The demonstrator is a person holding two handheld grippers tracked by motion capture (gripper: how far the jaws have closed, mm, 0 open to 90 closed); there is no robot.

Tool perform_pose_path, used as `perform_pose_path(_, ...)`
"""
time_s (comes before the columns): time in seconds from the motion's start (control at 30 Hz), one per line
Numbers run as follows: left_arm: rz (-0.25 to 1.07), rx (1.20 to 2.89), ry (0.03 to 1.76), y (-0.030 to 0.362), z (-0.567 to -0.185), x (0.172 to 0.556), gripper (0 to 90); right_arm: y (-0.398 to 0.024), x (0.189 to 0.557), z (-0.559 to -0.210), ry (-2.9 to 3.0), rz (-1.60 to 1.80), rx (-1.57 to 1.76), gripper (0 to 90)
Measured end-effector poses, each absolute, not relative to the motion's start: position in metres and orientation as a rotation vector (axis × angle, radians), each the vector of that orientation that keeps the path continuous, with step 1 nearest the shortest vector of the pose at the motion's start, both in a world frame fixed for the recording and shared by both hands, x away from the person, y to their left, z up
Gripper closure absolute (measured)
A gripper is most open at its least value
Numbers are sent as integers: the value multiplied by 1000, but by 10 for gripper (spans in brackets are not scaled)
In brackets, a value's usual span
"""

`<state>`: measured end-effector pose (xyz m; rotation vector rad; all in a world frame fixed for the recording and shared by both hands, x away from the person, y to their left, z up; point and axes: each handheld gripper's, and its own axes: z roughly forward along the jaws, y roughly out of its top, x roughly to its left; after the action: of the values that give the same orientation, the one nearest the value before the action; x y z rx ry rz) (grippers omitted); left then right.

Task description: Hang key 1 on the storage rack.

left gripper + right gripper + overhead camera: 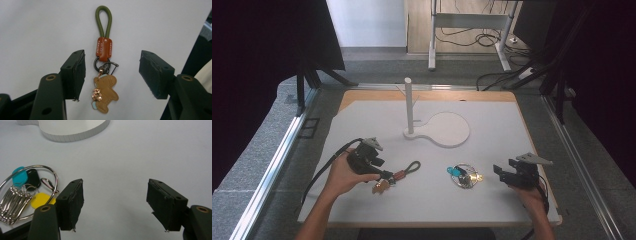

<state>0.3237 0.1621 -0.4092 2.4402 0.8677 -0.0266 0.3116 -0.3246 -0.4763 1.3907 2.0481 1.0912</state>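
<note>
The left gripper (112, 75) is spread wide above a keychain (103, 72): green cord loop at 12 o'clock, brown leather tab with tiny unreadable stamping, tan bear charm at 6 o'clock, lying flat between the jaws, touching neither. Bare white board (362, 120) lies all round it. The right gripper (115, 205) also gapes, holding nothing, near the board's 4 o'clock edge; a ring of keys (22, 192) with teal, black and yellow tags sits at its 9 o'clock. A white post stand (409, 107) rises toward 12 o'clock, well apart.

Olive-green cord loop (103, 21), rust-brown leather band (104, 49) with white stitching, tan bear charm (106, 93); nearby tags (19, 178) teal, black, yellow on the white table (512, 135).
</note>
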Motion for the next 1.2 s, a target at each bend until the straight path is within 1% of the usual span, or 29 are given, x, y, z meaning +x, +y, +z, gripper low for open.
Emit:
perform_pose_path(0.27,-114,2522,837,139,-429,342,415,-320,314,-476,2068,1077,1386,301)
perform_pose_path(0.37,-160,2533,839,135,-435,351,421,-320,312,-476,2068,1079,1382,301)
perform_pose_path(0.5,-184,2567,848,132,-443,358,437,-322,308,-475,2063,1073,1386,302)
perform_pose_path(0.7,-153,2631,845,121,-451,362,450,-322,298,-475,2063,1043,1386,302)
perform_pose_path(0.77,-160,2648,813,115,-450,363,451,-322,294,-475,2060,1035,1388,302)
perform_pose_path(0.83,-201,2639,810,112,-451,365,457,-324,291,-475,2060,1022,1392,302)
perform_pose_path(0.9,-183,2685,833,113,-456,366,467,-325,288,-475,2054,1013,1394,302)
perform_pose_path(0.93,-170,2735,809,114,-457,368,470,-326,286,-475,2051,1012,1399,302)
perform_pose_path(0.97,-166,2746,808,114,-458,368,472,-326,285,-475,2050,1008,1401,302)
perform_pose_path(1.07,-180,2722,808,112,-458,368,481,-327,284,-476,2050,999,1407,303)
perform_pose_path(1.2,-181,2730,813,112,-459,370,490,-327,284,-477,2054,989,1406,303)
